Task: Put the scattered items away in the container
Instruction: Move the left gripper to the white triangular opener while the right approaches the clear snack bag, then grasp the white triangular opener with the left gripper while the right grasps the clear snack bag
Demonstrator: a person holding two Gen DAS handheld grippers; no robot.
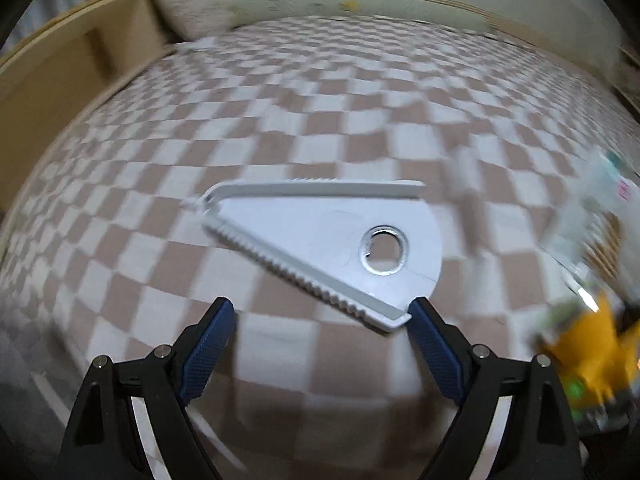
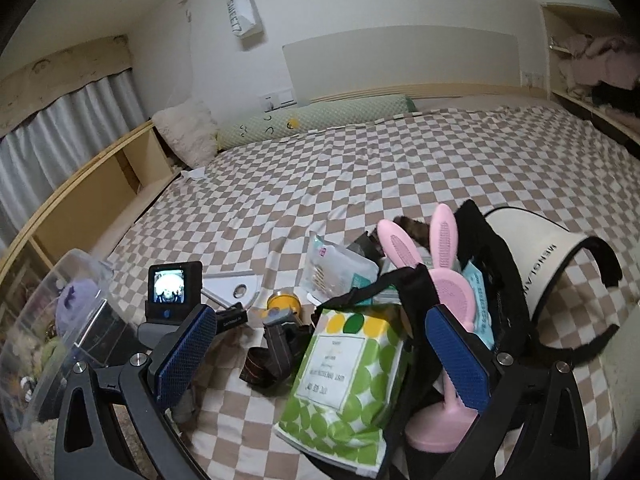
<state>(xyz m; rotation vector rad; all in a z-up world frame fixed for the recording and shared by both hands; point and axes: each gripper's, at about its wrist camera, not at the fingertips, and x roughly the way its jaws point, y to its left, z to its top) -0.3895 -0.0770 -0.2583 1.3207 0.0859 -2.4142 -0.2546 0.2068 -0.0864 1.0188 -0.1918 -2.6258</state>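
Left wrist view: the left gripper [image 1: 322, 316] has its jaws spread wide with nothing between them, its right blue pad [image 1: 434, 346] touching or just short of the near corner of the white toothed opener [image 1: 320, 240], which lies flat on the checkered bed cover [image 1: 280, 120]. To take it well, I judge the jaws should straddle the solid rounded end by the metal-ringed hole, not the thin forked arm, and close across the flat plate with the lower tip pressed slightly into the soft cover so it slides under the edge. Just right of the opener, blurred, sit a yellow item [image 1: 592, 344] and a clear packet [image 1: 588, 216], so sideways room there is tight; the left side and the cover beyond are bare up to the pillow [image 1: 188, 4]. In the right wrist view, the right gripper [image 2: 320, 344] also has its jaws apart and empty, poised above the green dotted pouch [image 2: 344, 364] and the pink bunny-eared brush [image 2: 436, 280], which rest in the mouth of the black-trimmed bag [image 2: 532, 248]. That opening looks crowded, so the opener is probably best slipped in flat beside the pouch. The bed's wooden side rail [image 2: 100, 168] lies well off to the left.
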